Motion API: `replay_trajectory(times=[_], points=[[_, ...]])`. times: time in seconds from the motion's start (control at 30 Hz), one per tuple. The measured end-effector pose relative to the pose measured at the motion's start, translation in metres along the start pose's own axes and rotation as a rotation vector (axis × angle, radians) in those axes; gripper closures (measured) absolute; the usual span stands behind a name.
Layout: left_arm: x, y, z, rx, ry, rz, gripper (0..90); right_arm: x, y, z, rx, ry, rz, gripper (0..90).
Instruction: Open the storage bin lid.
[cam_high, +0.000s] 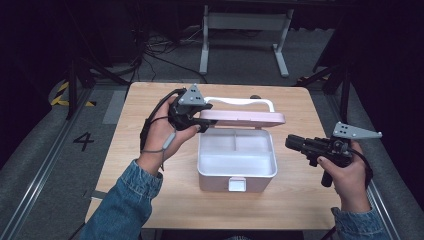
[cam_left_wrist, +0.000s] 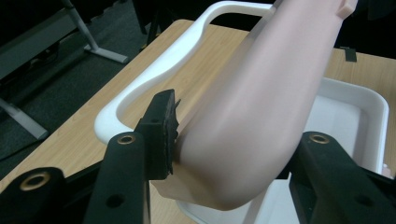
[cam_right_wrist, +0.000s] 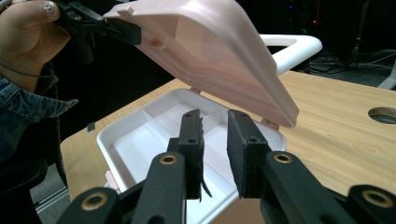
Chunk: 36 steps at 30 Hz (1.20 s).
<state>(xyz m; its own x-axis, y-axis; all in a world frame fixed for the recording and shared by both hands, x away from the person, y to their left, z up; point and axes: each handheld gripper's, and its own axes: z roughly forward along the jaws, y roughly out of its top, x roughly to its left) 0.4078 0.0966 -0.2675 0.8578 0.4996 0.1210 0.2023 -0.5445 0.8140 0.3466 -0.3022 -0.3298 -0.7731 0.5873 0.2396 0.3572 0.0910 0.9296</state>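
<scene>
A white box (cam_high: 237, 176) with a divided inside stands in the middle of the wooden table (cam_high: 150, 195). Its pink lid (cam_high: 245, 118) is lifted and tilts back on its hinges, the white handle (cam_high: 240, 102) behind it. My left gripper (cam_high: 205, 120) is shut on the lid's left edge; in the left gripper view the lid (cam_left_wrist: 261, 93) runs between the jaws and one pad (cam_left_wrist: 164, 135) presses on it. My right gripper (cam_high: 290, 142) hovers to the right of the box, open by a narrow gap with nothing in it (cam_right_wrist: 215, 121), pointing at the box's inside (cam_right_wrist: 135, 140) under the lid (cam_right_wrist: 210, 51).
A round hole (cam_right_wrist: 383, 114) is cut in the table top behind the box. Beyond the table's far edge stands a white metal frame (cam_high: 245, 22), with cables on the floor. A "4" (cam_high: 83, 141) is marked on the floor at the left.
</scene>
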Motion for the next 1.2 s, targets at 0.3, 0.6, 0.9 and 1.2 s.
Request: replay_trajectory(times=[0.3,0.6,0.9,1.2], points=[[0.013,0.006,0.002,-0.012,0.014,-0.043,62.0,-0.003,-0.002,-0.003,-0.002,-0.008,0.016,76.1],[0.026,0.014,0.010,0.010,0.051,-0.060,67.7,-0.006,-0.002,-0.007,-0.010,-0.017,0.024,75.3],[0.040,0.020,0.017,0.031,0.049,-0.072,67.8,-0.005,-0.004,-0.013,-0.013,-0.031,0.025,74.6],[0.054,0.021,0.028,0.020,0.062,-0.102,66.5,-0.007,-0.008,-0.020,-0.012,-0.056,0.033,74.2]])
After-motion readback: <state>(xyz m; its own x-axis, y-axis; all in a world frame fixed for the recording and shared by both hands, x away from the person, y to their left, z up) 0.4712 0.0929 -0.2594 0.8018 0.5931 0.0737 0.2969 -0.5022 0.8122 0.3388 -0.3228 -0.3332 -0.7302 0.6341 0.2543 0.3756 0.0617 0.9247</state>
